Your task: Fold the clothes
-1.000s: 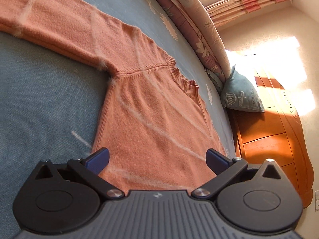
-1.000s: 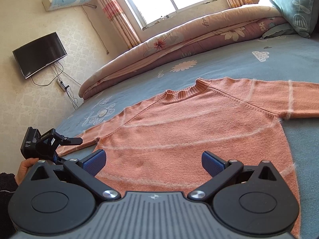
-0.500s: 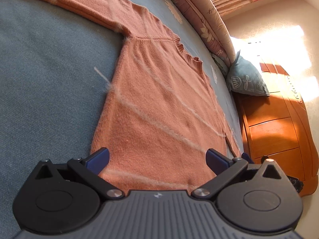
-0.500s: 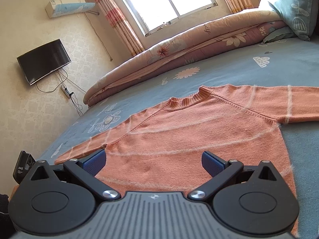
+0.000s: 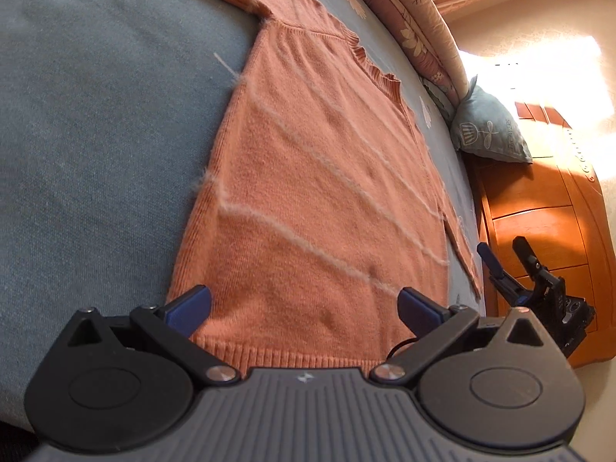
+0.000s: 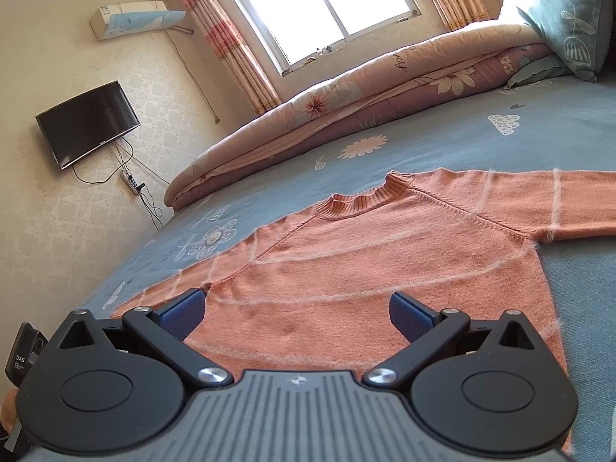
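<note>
An orange knit sweater [image 5: 319, 192] with thin pale stripes lies flat on the blue bedspread, both sleeves spread out to the sides. In the left wrist view my left gripper [image 5: 304, 306] is open, hovering just above the ribbed hem [image 5: 285, 358] with nothing between its blue pads. The right gripper [image 5: 500, 265] shows there at the sweater's far hem corner. In the right wrist view my right gripper [image 6: 296, 313] is open over the lower body of the sweater [image 6: 365, 265], with the collar [image 6: 362, 200] further ahead. Nothing is held.
The blue bedspread [image 5: 96, 134] reaches the bed's near edge. A rolled floral quilt [image 6: 346, 104] lies along the window side, a blue pillow [image 5: 485, 131] at the head. A wooden headboard cabinet [image 5: 539, 223] stands beyond. The left gripper's body [image 6: 27, 350] shows low on the left.
Both grippers have dropped lower and pulled back toward the hem, so the hem's ribbing now shows under the left gripper. The right gripper has come into the left wrist view. Jaws stay open.
</note>
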Demonstrator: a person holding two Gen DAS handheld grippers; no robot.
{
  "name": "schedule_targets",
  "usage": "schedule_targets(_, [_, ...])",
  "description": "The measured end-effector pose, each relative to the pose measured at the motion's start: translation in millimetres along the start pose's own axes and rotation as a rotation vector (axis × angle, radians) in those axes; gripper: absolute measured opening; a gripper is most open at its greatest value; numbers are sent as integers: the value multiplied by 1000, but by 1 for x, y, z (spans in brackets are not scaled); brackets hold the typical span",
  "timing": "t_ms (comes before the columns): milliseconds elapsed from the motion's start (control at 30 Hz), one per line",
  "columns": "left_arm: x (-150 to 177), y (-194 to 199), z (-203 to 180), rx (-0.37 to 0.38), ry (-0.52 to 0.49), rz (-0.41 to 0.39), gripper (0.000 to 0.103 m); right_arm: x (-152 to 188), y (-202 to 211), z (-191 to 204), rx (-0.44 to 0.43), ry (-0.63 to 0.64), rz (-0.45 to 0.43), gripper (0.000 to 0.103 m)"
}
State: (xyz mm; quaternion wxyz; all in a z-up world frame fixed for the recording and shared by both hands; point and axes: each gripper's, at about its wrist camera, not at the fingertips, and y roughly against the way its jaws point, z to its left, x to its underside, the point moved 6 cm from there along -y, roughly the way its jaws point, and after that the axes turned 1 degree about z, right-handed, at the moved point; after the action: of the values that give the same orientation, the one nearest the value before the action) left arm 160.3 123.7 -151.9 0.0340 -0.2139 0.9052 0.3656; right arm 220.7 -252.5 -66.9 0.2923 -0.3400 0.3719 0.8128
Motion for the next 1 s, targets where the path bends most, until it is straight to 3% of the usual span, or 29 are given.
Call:
schedule_targets(200, [25,9,-4,-39,-2,31,102,0,3,-3,1,-28,0,103])
schedule_targets(333, [13,4,-19,-87,-66,28,102,1,6,-4,-6,-41,0,103])
schedule_targets(400, [3,-4,-27,-63,-86,20,102,2,8,-3,-3,-37,-2,103])
schedule_targets(600, [-15,-28,-29,-87,-81,-4,102,1,11,-5,3,-45,-11,103])
schedule_targets(867, [25,-3,-19,-83,-70,4,102,0,13,-10,16,-62,-3,103])
schedule_targets(1000, [33,1,-30,-159,-105,-34,102,3,17,-18,35,-54,22,103])
